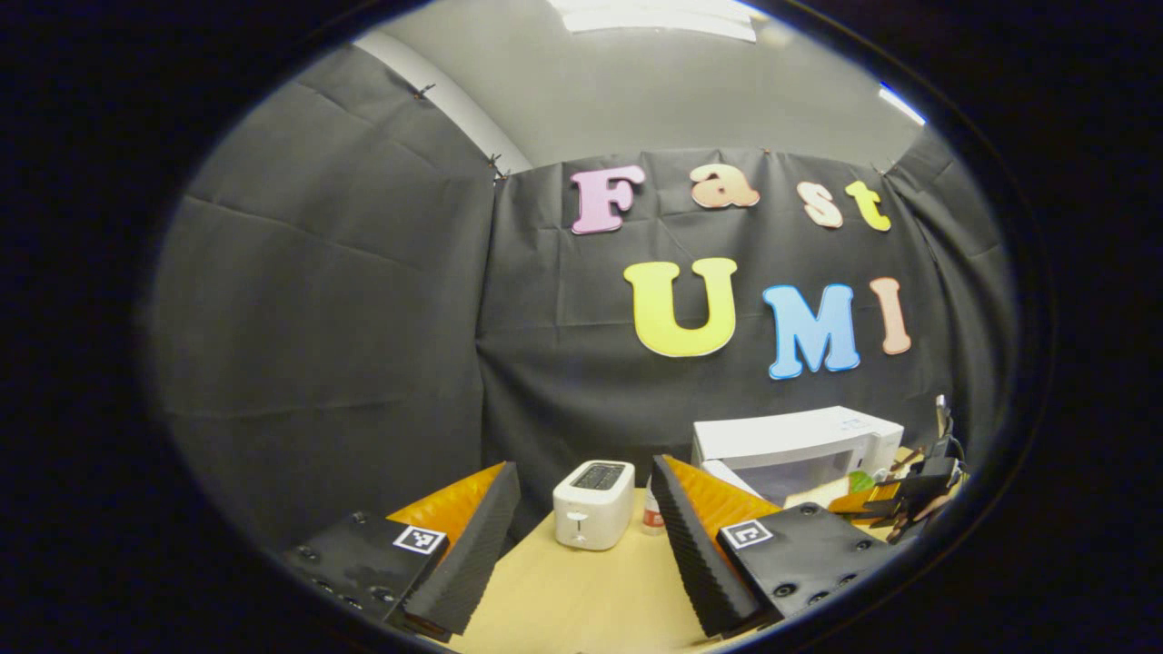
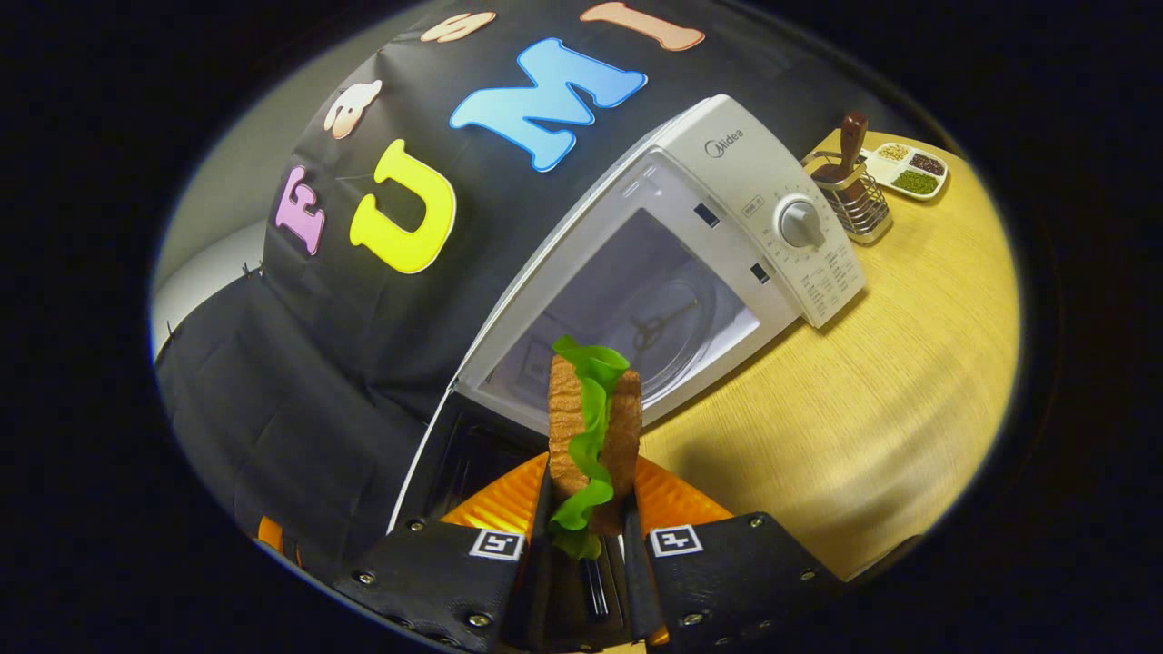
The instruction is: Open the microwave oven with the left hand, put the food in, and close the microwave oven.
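The white microwave [image 2: 727,154] stands on the wooden table with its door [image 2: 459,459] swung open to the left; the cavity [image 2: 654,300] and its glass turntable show. My right gripper [image 2: 591,486] is shut on the food, a sandwich [image 2: 591,418] of two brown bread slices with green lettuce, held upright just in front of the cavity opening. My left gripper [image 1: 581,468] is open and holds nothing, well back from the microwave [image 1: 800,440]. The right gripper [image 1: 913,495] appears in the left gripper view beside the microwave's front.
A white toaster [image 1: 593,502] and a small bottle [image 1: 652,518] stand ahead of my left gripper. Right of the microwave are a wire holder with a brown-handled utensil [image 2: 852,186] and a small divided dish of seasonings [image 2: 911,168]. Bare tabletop [image 2: 872,381] lies in front.
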Demonstrator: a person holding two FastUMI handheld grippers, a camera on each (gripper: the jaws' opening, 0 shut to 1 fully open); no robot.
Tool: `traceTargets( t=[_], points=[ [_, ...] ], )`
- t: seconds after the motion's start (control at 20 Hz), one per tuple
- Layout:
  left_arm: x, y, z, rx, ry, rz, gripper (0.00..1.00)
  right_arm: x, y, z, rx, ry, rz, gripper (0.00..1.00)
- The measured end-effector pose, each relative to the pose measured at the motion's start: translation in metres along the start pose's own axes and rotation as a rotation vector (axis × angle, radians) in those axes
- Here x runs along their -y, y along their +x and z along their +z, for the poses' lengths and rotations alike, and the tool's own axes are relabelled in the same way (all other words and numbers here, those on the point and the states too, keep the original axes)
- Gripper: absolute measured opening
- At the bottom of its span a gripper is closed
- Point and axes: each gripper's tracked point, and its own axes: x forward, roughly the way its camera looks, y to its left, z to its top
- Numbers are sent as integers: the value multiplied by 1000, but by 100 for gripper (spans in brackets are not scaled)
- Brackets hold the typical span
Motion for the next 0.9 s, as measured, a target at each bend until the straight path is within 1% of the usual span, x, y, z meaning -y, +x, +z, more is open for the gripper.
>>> traceTargets(
  t=[0.15, 0.25, 0.4, 0.55, 0.65, 0.75, 0.85, 0.9],
  points=[
    [-20, 0, -1, -13, 5, 31, 95, 4, 28, 2, 28, 9, -17, 35],
    [-30, 2, -3, -22, 9, 48, 93, 12, 46, 5, 53, 7, -40, 36],
    [-42, 2, -4, -39, 22, 66, 95, 22, 74, 15, 113, 9, -70, 36],
    [-53, 6, -16, -71, 57, 87, 95, 19, 100, 28, 171, -1, -59, 35],
    [-57, 7, -17, -83, 71, 92, 96, 22, 120, 33, 184, 1, -66, 35],
    [-60, 7, -21, -95, 86, 98, 95, 25, 137, 36, 185, 30, -68, 35],
    [-63, 8, -24, -105, 102, 104, 100, 29, 150, 41, 199, 28, -80, 35],
    [-65, 7, -26, -109, 111, 106, 100, 28, 154, 41, 205, 23, -82, 35]
  ],
)
